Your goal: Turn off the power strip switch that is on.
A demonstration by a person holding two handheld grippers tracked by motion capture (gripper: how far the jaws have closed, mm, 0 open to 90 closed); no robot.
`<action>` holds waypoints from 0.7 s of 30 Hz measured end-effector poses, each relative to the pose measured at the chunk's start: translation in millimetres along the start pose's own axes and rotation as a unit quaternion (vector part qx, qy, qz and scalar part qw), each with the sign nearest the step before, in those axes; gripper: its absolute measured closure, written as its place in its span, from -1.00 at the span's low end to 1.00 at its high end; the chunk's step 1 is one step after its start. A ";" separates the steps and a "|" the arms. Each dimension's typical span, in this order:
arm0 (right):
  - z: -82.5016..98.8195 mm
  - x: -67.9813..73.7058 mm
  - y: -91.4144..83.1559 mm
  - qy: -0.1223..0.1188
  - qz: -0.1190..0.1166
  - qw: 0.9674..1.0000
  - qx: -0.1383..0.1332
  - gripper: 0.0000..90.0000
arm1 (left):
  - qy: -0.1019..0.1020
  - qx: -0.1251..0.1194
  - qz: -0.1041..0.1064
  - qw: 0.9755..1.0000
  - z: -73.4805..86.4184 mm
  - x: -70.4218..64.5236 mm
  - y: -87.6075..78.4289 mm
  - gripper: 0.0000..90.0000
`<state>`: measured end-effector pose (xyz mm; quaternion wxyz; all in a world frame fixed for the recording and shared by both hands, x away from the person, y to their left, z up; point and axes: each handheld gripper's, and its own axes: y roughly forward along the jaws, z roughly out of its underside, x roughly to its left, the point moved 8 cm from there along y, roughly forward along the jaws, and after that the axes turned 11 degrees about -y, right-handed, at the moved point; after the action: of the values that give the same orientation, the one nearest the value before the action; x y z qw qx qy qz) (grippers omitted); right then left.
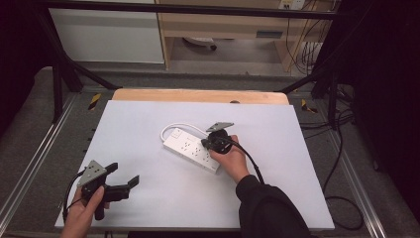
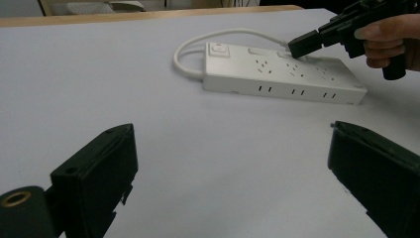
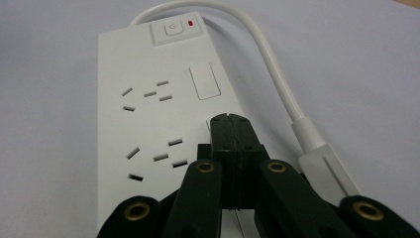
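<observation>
Right claw (image 1: 208, 144) was pressed together, with nothing between its two black jaws, and its tip rested on the top face of the white power strip (image 1: 190, 148), about at the middle of the strip's length. In the right gripper view the closed tip (image 3: 230, 124) sat just below a small blank rectangular cover, at about three o'clock from the lower group of socket holes. The strip lay flat near the centre of the white worktop (image 1: 148, 119), with its switch end toward ten o'clock in the high view. On that end a square button (image 3: 170, 29) had a small red mark beside it. The white cable (image 1: 173, 126) left the switch end, made a loop on the worktop and came back along the far side of the strip. The right hand (image 1: 230, 158) held the claw from about five o'clock of the strip.

Left claw (image 1: 124, 181) was spread wide and held nothing. It stayed near the worktop's seven o'clock corner, well apart from the strip, in the left hand (image 1: 86, 208).
</observation>
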<state>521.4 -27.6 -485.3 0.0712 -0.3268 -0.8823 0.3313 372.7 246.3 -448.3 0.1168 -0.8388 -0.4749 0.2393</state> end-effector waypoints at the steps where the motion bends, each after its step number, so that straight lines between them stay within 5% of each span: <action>1: 0.5 -0.8 -0.2 0.002 -0.001 1.000 -0.002 1.00 | 0.000 0.001 -0.001 1.000 0.1 0.6 0.1 -0.88; 21: -14.8 -9.9 -16.4 0.025 0.005 0.998 -0.062 1.00 | -0.003 -0.001 -0.008 1.000 0.9 1.7 1.4 -0.88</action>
<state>525.5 -35.2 -462.6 0.0710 -0.3436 -0.8972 0.2680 374.1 247.1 -450.1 0.1164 -0.8342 -0.4824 0.2404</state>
